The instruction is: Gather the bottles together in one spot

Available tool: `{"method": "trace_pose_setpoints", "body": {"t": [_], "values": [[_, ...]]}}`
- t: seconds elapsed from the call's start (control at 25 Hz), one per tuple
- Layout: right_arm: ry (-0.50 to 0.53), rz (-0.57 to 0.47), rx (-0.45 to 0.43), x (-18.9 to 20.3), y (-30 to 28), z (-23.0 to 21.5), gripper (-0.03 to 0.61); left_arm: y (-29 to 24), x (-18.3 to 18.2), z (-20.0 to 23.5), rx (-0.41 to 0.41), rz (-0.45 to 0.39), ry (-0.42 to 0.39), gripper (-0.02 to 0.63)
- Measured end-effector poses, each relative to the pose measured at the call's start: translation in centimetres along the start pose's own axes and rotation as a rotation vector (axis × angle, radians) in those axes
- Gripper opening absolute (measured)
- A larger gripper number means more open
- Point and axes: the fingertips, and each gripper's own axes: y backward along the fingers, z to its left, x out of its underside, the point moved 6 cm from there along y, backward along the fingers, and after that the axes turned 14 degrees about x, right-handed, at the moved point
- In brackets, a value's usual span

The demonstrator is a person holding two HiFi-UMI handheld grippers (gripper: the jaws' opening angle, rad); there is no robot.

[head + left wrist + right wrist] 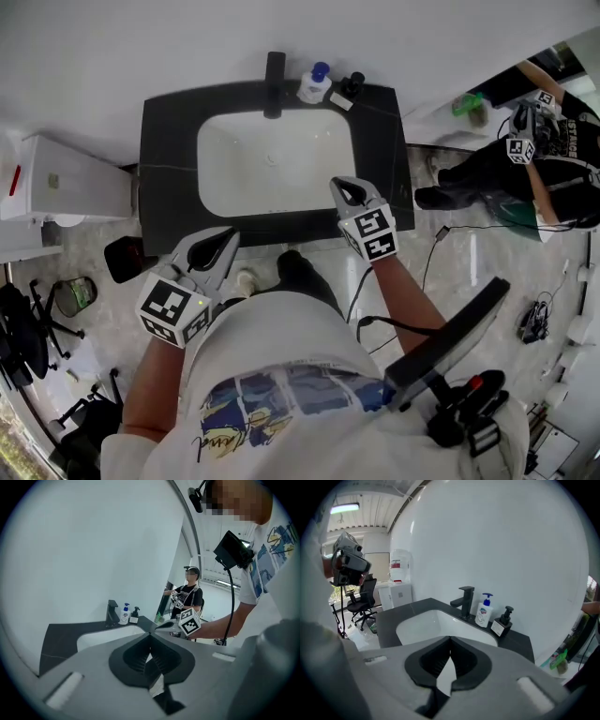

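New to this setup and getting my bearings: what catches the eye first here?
A white sink set in a black counter fills the middle of the head view, a black faucet at its back edge. Right of the faucet stand a white bottle and a black bottle, side by side. In the foreground, the left hand-held gripper and the right hand-held gripper hang by the counter's front, both shut and empty.

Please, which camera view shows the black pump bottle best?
The right gripper view: the black bottle stands nearest and side-on, pump and label clear. The head view shows it small, from above; the left gripper view shows it tiny and distant.
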Motion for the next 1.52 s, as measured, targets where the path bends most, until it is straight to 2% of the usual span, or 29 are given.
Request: {"method": "trace_pose_setpoints", "body": {"t": [0.28, 0.64, 1.04, 1.52], "values": [[-0.034, -0.066, -0.021, -2.7, 5.7, 5.1, 0.002, 2.0, 2.3, -1.9, 0.042, 0.019, 0.005, 0.002], [-0.032, -0.118, -0.02, -3.9, 11.2, 8.8, 0.002, 3.2, 3.4, -3.6, 0.087, 0.04, -0.019, 0.002], [-0.023, -0.143, -0.026, -4.6, 14.2, 10.7, 0.002, 4.4, 4.0, -5.2, 0.093, 0.04, -0.047, 0.002], [-0.016, -0.144, -0.034, -4.9, 17.6, 12.8, 0.002, 5.3, 5.6, -7.2, 0.118, 0.037, -0.04, 0.002]]}}
